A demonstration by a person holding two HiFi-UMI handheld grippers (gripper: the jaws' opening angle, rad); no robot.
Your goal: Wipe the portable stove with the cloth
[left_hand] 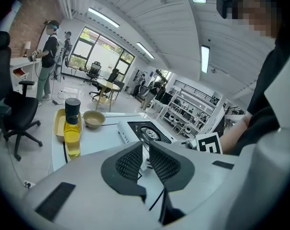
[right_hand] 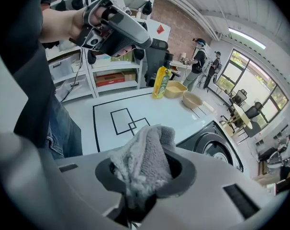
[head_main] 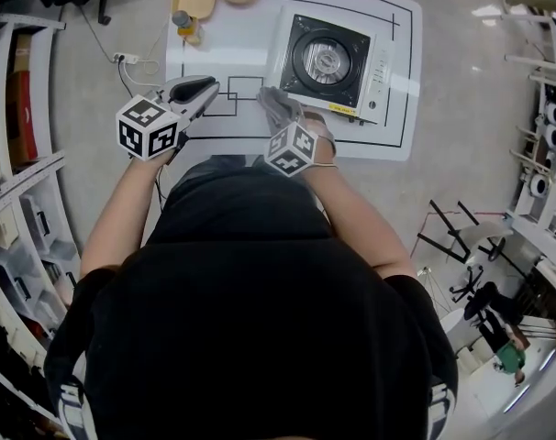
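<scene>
I've got the right gripper [right_hand: 144,176] clamped on the bunched grey terry cloth [head_main: 278,106], at the 8 o'clock corner of the white, black-topped portable stove [head_main: 328,58]. Left gripper [left_hand: 146,159] at the cloth's 9 o'clock, jaws slightly apart, empty.

The right gripper [right_hand: 144,174] clamps a bunched, fluffy grey cloth [right_hand: 144,150] between its dark jaws, above a white table [right_hand: 106,104] marked with black outlined squares. A black-topped portable stove [right_hand: 212,145] sits near right.
</scene>
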